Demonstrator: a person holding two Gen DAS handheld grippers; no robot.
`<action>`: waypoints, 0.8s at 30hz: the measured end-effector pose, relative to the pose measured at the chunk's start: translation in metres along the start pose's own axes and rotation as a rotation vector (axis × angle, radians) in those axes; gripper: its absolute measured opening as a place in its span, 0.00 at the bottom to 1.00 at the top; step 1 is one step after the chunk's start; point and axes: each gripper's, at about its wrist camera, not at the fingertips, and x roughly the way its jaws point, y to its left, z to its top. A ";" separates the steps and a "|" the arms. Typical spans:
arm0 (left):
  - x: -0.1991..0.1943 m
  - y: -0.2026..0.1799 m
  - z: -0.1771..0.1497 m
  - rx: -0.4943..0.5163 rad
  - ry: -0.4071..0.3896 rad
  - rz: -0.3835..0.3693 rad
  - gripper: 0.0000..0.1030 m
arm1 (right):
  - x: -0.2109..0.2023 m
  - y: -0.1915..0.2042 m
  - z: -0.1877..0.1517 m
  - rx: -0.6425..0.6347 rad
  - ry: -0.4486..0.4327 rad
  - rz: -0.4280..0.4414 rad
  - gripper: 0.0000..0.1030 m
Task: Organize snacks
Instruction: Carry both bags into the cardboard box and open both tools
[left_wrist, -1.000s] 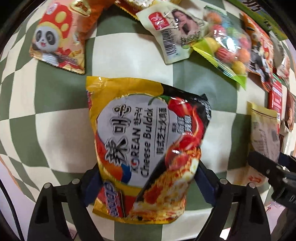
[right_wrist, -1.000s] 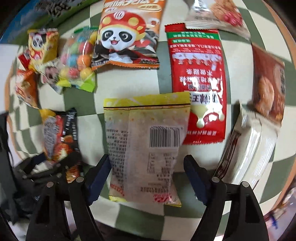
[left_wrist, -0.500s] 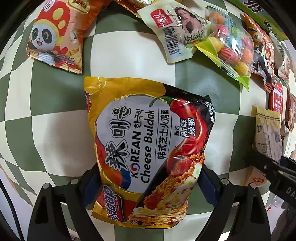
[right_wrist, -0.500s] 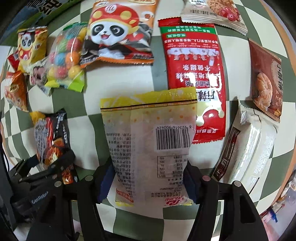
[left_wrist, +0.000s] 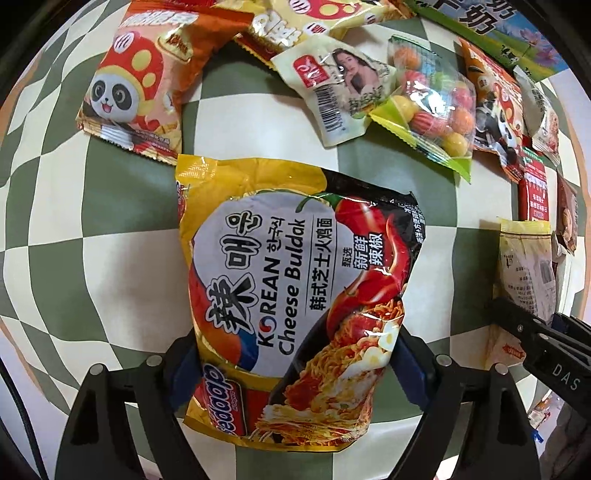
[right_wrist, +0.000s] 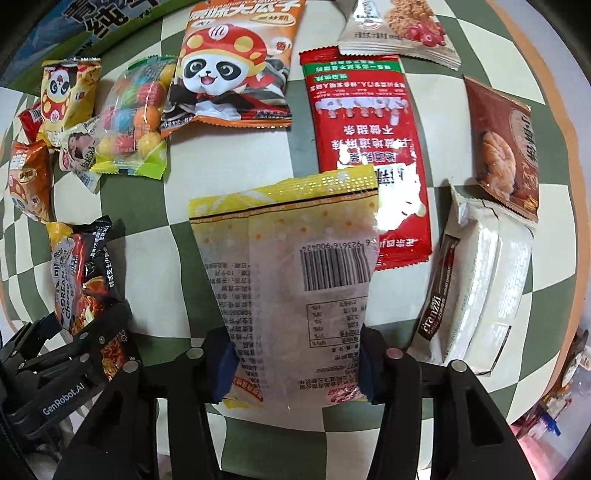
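**Two packs between the jaws**

At frame centre of the left view, the noodle pack (left_wrist: 295, 295) sits between the left gripper's (left_wrist: 291, 365) closing jaws, whose pads press its lower sides. In the right view, the right gripper (right_wrist: 291, 365) is closing, pads pinching the yellow pouch (right_wrist: 291, 280) low at centre. Around lie a panda bag (right_wrist: 236, 66), candy bag (right_wrist: 133, 114), red sachet (right_wrist: 362, 147) partly under the pouch, and white box (right_wrist: 480, 284) on the checkered cloth (left_wrist: 122, 240).

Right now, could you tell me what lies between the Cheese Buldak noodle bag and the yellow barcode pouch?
Only bare checkered cloth separates the noodle bag from the barcode pouch, as the right wrist view shows.
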 end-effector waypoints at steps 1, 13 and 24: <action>-0.003 -0.001 -0.002 0.000 0.001 0.001 0.84 | -0.001 0.000 -0.004 0.001 -0.003 0.005 0.48; -0.124 -0.027 0.005 0.003 -0.118 -0.083 0.84 | -0.061 0.000 -0.014 -0.074 -0.091 0.216 0.45; -0.265 -0.041 0.143 -0.028 -0.337 -0.170 0.84 | -0.187 0.004 0.078 -0.149 -0.286 0.374 0.45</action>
